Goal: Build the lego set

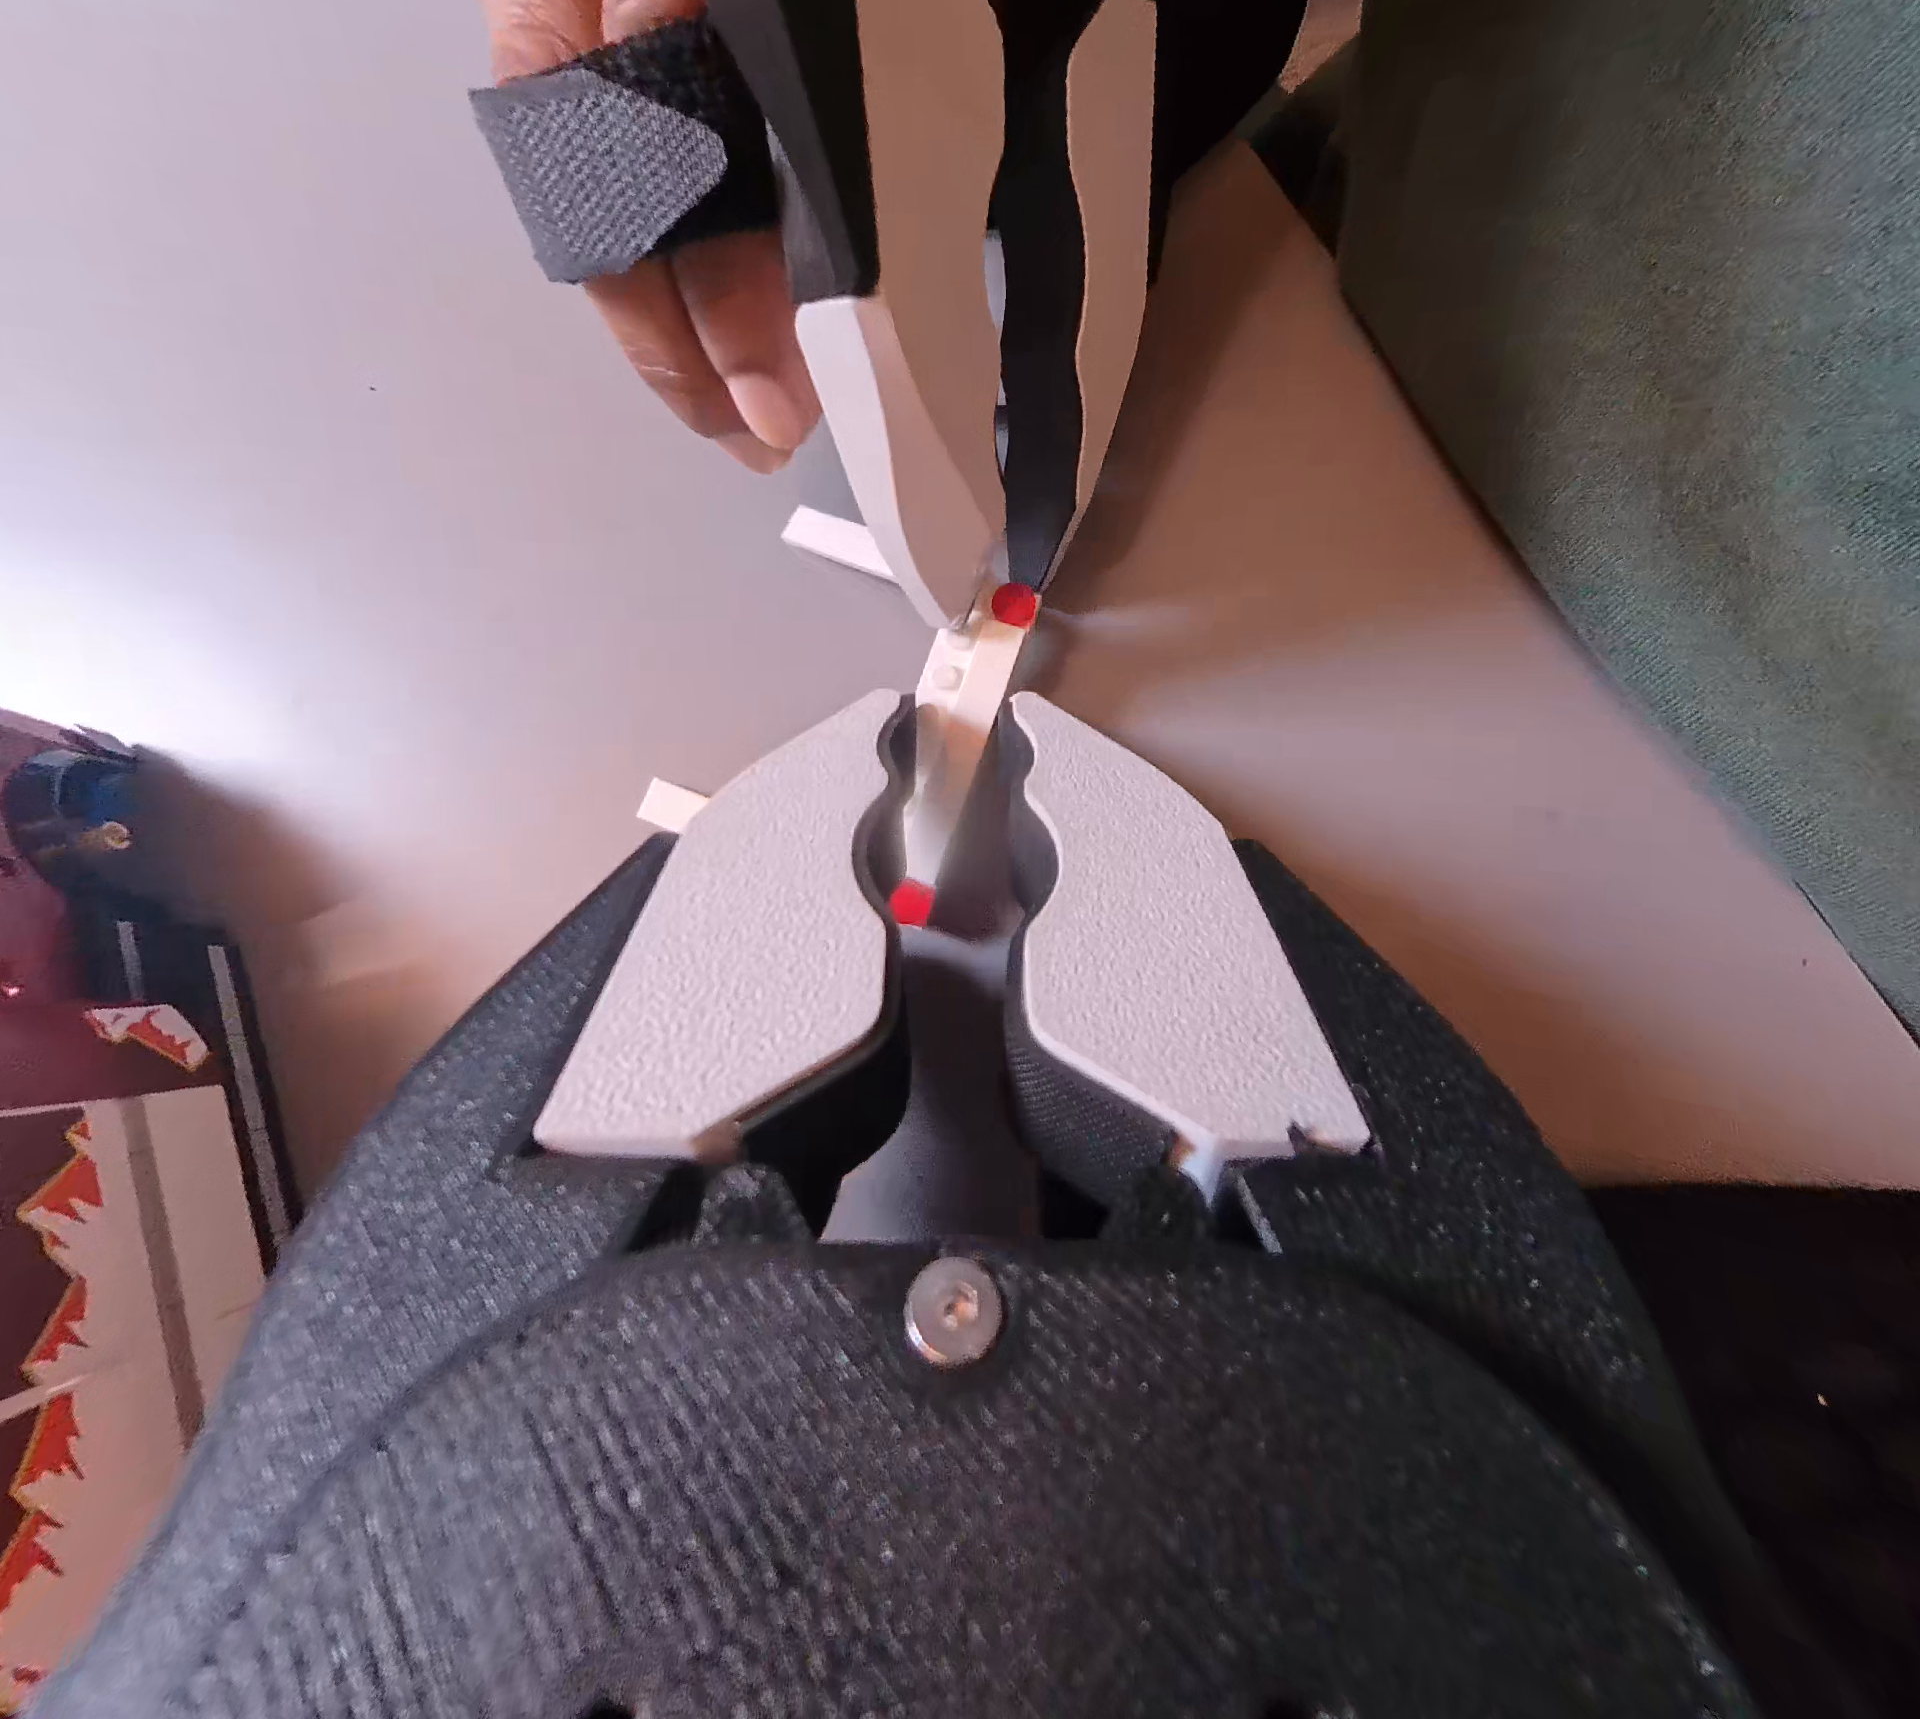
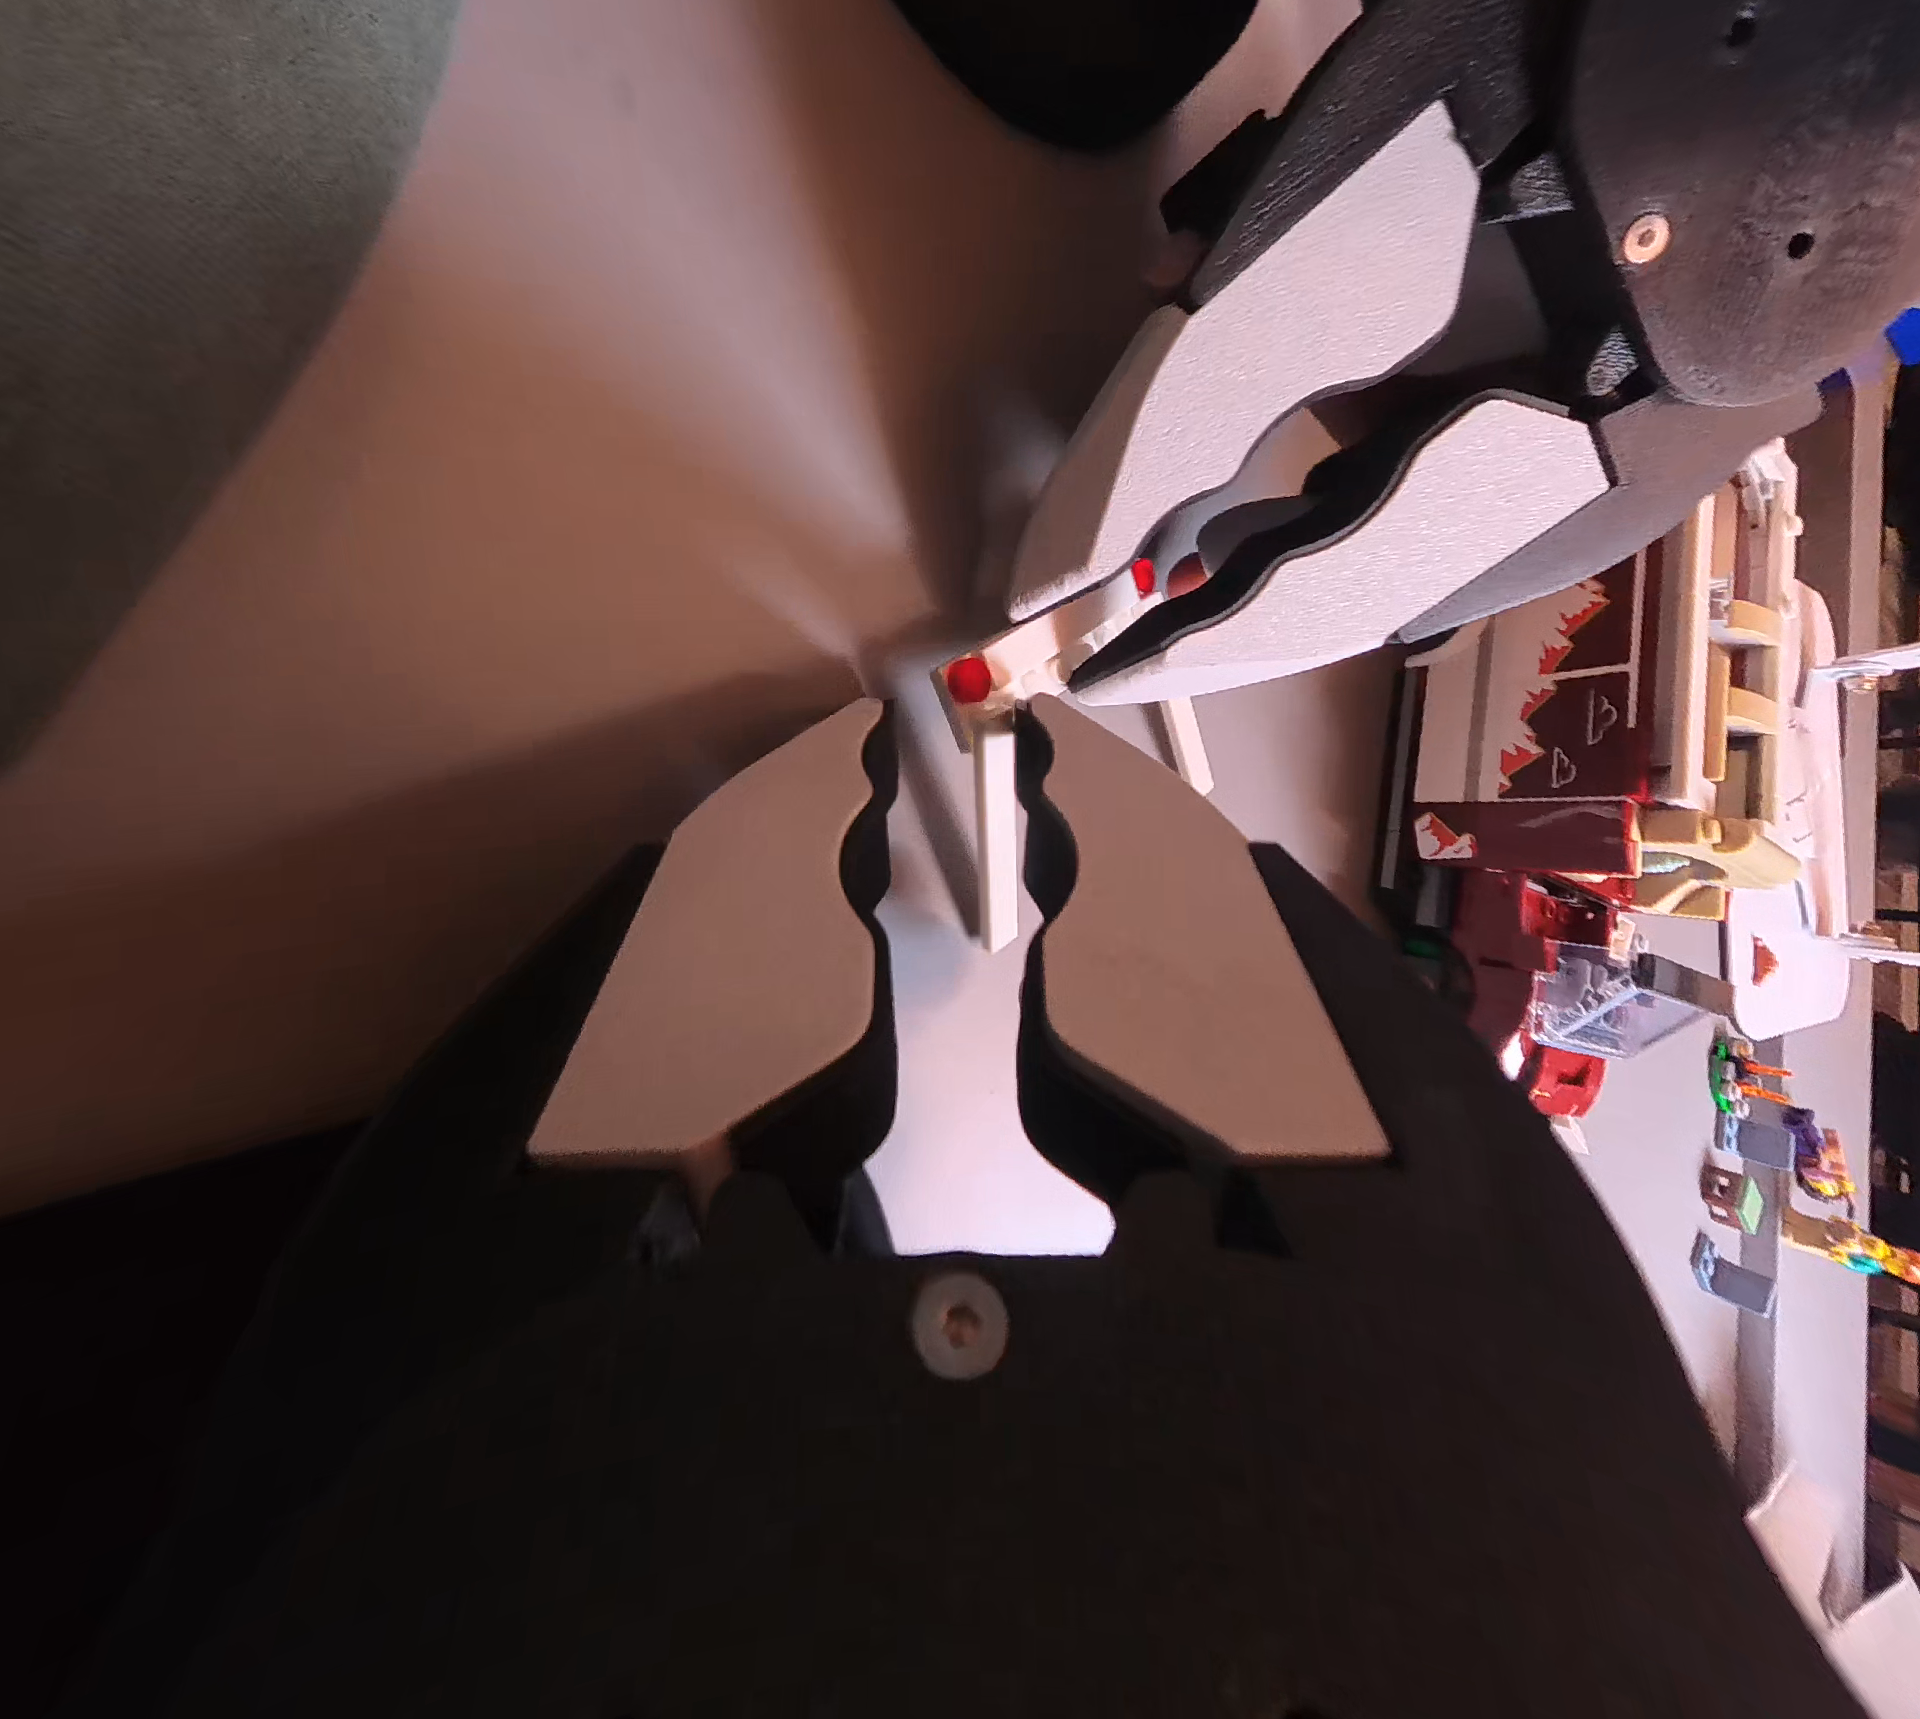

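1. Left gripper (image 1: pixel 954 713) is clamped on a white plate (image 1: pixel 966 677) bearing red studs (image 1: pixel 1013 601), held above the table (image 1: pixel 312 422).
2. Right gripper (image 2: pixel 951 719) has its jaws apart; its tips sit at the plate's far end, by a white bar (image 2: pixel 997 838).
3. Brick model (image 2: pixel 1558 786) lies well apart.

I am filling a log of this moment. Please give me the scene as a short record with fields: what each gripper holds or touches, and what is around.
left gripper: shut on a white studded brick plate with red round studs
right gripper: at the plate's far end, by one red stud; a white strip stands between its fingers, contact unclear
surface: pale table
nearby: dark red and white brick model; small loose bricks; green upholstery
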Demonstrator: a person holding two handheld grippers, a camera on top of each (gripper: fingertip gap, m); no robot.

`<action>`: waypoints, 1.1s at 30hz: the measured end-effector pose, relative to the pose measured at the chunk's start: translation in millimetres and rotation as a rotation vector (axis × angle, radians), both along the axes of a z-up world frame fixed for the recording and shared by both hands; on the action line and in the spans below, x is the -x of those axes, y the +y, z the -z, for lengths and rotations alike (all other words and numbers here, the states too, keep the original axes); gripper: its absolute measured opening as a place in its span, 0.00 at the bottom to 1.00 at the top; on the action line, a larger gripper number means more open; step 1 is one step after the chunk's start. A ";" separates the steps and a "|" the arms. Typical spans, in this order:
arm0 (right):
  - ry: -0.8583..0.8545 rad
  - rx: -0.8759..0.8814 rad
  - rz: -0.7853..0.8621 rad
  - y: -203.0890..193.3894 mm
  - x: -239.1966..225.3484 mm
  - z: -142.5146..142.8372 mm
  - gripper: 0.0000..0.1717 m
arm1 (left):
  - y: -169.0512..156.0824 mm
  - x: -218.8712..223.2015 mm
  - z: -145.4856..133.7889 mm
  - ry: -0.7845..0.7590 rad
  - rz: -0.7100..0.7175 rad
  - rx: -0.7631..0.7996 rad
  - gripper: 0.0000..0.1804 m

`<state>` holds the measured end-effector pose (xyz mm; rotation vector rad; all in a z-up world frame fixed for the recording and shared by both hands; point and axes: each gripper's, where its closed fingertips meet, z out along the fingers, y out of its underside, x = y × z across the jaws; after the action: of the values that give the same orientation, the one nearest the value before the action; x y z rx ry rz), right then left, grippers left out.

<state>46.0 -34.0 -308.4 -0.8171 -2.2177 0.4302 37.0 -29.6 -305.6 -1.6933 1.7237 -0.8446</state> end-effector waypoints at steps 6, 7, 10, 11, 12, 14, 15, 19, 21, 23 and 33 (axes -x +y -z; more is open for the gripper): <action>0.079 0.002 0.030 5.9 3.0 -6.0 0.09 | 2.2 -0.3 -8.0 -0.086 -0.022 0.064 0.08; 0.098 0.002 0.035 6.9 3.4 -8.1 0.09 | 2.8 -0.5 -10.4 -0.106 -0.026 0.077 0.08; 0.152 0.003 0.055 9.9 4.6 -14.6 0.08 | 6.3 0.1 -17.6 -0.155 -0.045 0.116 0.08; 0.172 0.008 0.060 10.5 4.8 -17.0 0.08 | 7.1 0.2 -20.4 -0.175 -0.048 0.131 0.08; 0.191 0.014 0.064 10.9 5.1 -19.6 0.08 | 7.8 0.1 -23.6 -0.199 -0.051 0.149 0.08; 0.229 0.030 0.075 12.2 5.4 -25.5 0.08 | 9.3 0.5 -28.8 -0.241 -0.056 0.185 0.08; 0.245 0.038 0.078 12.6 5.4 -28.2 0.08 | 9.9 0.4 -30.8 -0.259 -0.058 0.202 0.08; 0.260 0.064 0.086 14.1 4.3 -31.7 0.06 | 11.4 0.6 -31.2 -0.270 -0.060 0.231 0.08; 0.247 0.084 0.087 13.3 3.3 -31.6 0.07 | 11.1 0.4 -29.7 -0.258 -0.055 0.220 0.08; 0.212 0.144 0.091 13.2 0.3 -31.6 0.09 | 11.0 1.9 -27.0 -0.234 -0.054 0.205 0.08; -0.261 0.350 0.069 25.6 -21.0 -2.3 0.08 | 3.5 13.1 3.7 0.105 0.048 -0.023 0.08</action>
<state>66.9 -8.4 -306.1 -1.1881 -2.3776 0.7274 23.9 -26.1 -309.3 -1.7145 1.8435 -0.7670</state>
